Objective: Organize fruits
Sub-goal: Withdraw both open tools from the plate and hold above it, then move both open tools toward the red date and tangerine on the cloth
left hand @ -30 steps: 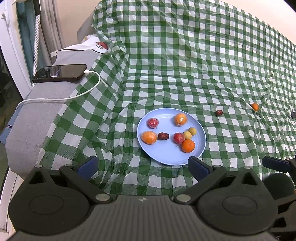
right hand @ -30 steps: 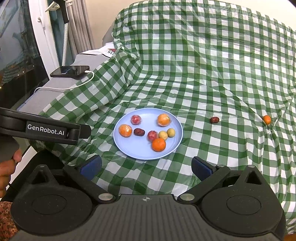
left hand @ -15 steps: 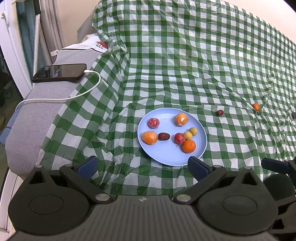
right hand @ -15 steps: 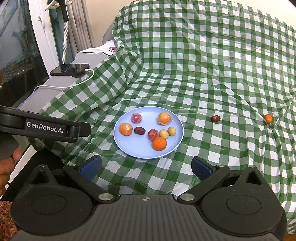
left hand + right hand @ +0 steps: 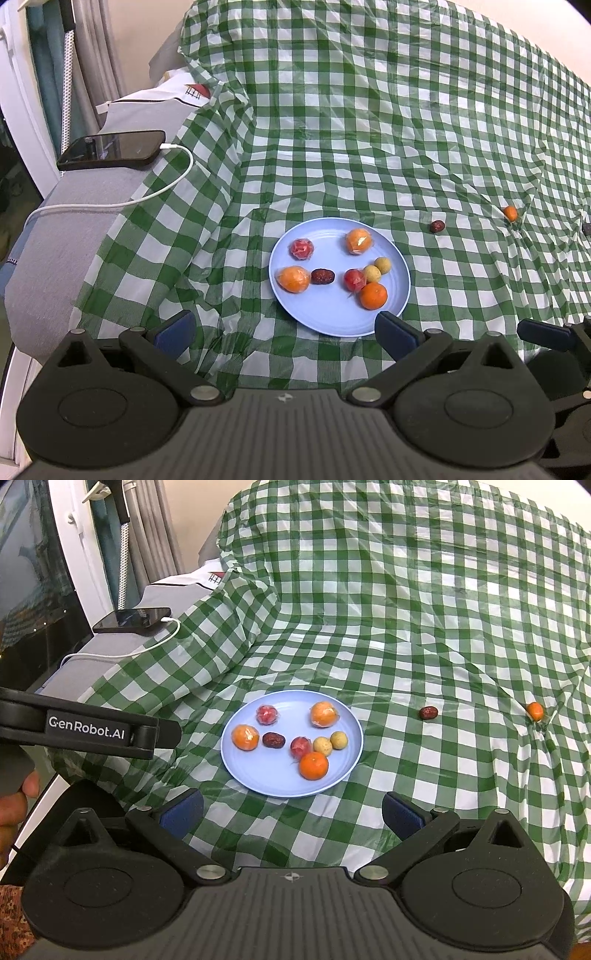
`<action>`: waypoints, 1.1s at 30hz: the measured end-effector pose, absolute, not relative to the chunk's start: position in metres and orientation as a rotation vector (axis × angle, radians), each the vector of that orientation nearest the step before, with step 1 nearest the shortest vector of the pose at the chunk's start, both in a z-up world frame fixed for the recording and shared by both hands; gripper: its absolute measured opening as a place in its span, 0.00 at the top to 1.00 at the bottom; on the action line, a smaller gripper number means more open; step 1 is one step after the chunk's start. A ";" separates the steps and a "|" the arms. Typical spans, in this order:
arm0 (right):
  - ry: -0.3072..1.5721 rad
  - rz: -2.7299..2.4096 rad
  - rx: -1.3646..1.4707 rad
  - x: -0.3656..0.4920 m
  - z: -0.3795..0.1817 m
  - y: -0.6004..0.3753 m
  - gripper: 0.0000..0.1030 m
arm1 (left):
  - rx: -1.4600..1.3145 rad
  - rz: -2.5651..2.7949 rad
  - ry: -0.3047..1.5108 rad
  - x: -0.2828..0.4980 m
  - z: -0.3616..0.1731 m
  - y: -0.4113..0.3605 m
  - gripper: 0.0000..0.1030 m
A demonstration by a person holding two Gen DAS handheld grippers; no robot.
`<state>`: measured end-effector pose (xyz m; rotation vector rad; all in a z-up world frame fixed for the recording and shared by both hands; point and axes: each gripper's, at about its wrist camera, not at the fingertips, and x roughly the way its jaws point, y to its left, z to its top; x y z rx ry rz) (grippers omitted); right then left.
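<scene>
round pale-blue plastic plate (image 5: 347,764) on green-and-white checked cloth (image 5: 406,627): eight small fruits gathered there. dark red date (image 5: 428,713) and small orange fruit (image 5: 535,710) lying apart, uncollected. left gripper (image 5: 284,328), right gripper (image 5: 291,810): jaws wide, empty, held short of plate, probably readied for stragglers.

This is a home, likely a living room. A green-and-white checked cloth (image 5: 369,129) drapes over what looks like a sofa, with a grey upholstered armrest (image 5: 74,229) carrying a phone (image 5: 110,149) on a white charging cable (image 5: 147,192). Curtains (image 5: 162,535) hang beside a window frame (image 5: 74,554).
</scene>
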<state>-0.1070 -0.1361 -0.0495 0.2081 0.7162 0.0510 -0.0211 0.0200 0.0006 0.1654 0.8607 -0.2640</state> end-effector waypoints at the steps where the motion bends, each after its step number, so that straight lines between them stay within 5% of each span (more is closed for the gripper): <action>1: 0.718 0.051 0.211 -0.106 -0.050 -0.137 0.01 | 0.168 -0.264 0.863 -0.020 0.001 0.018 0.00; 33: 0.685 -0.279 0.264 -0.067 -0.086 -0.298 0.01 | 0.222 -0.374 0.914 0.055 -0.027 -0.100 0.00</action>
